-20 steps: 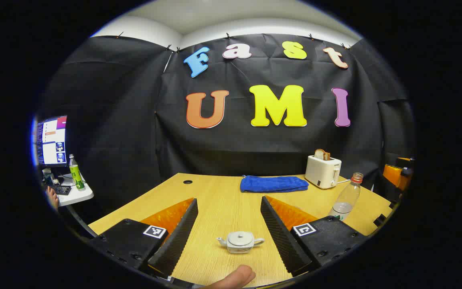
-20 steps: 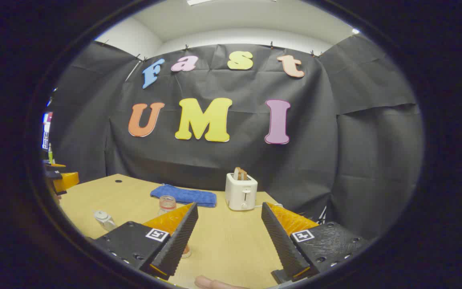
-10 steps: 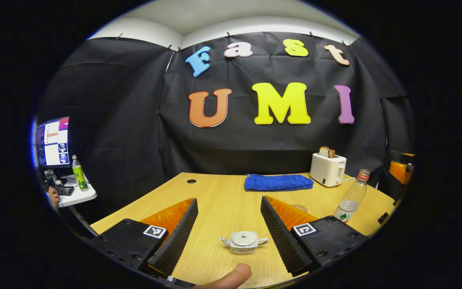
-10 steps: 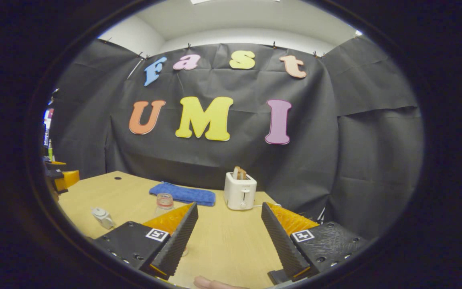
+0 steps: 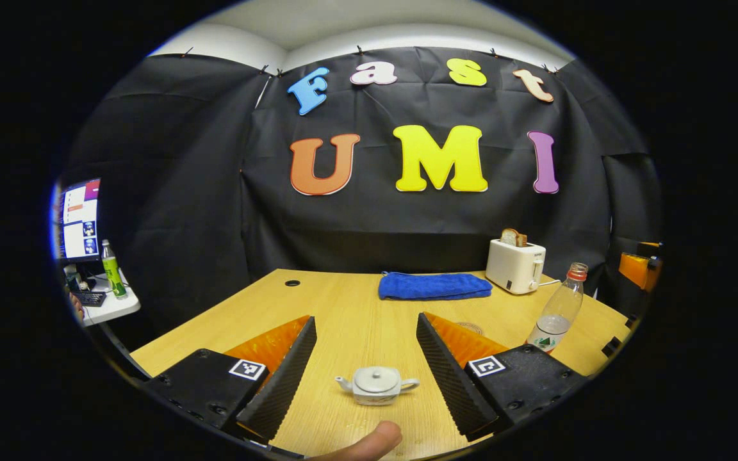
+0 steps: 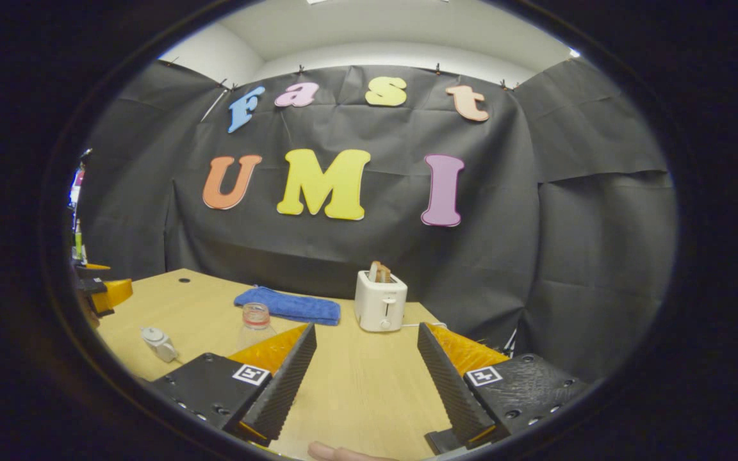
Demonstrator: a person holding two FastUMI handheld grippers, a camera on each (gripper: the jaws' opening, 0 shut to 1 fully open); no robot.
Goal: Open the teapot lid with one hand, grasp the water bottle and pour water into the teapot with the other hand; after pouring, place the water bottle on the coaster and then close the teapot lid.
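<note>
A small white teapot (image 5: 377,386) with its lid on sits on the wooden table (image 5: 356,314), between the fingers of my open left gripper (image 5: 365,374) and a little ahead of them. A clear water bottle (image 5: 558,316) with a red cap stands upright to the right. A round coaster (image 5: 471,328) lies flat behind the right finger. In the right gripper view my right gripper (image 6: 364,381) is open with nothing in it; the bottle (image 6: 253,324) stands partly hidden behind its left finger, and the teapot (image 6: 157,342) is far left.
A white toaster (image 5: 515,265) with bread and a folded blue towel (image 5: 434,285) sit at the table's back edge. A side desk with a monitor (image 5: 79,219) and a green bottle (image 5: 111,269) stands off to the left. A thumb tip (image 5: 369,442) shows at the bottom.
Both views have shifted slightly; the teapot sits a bit more to the left between the left fingers. Both grippers stay open and nothing has been grasped.
</note>
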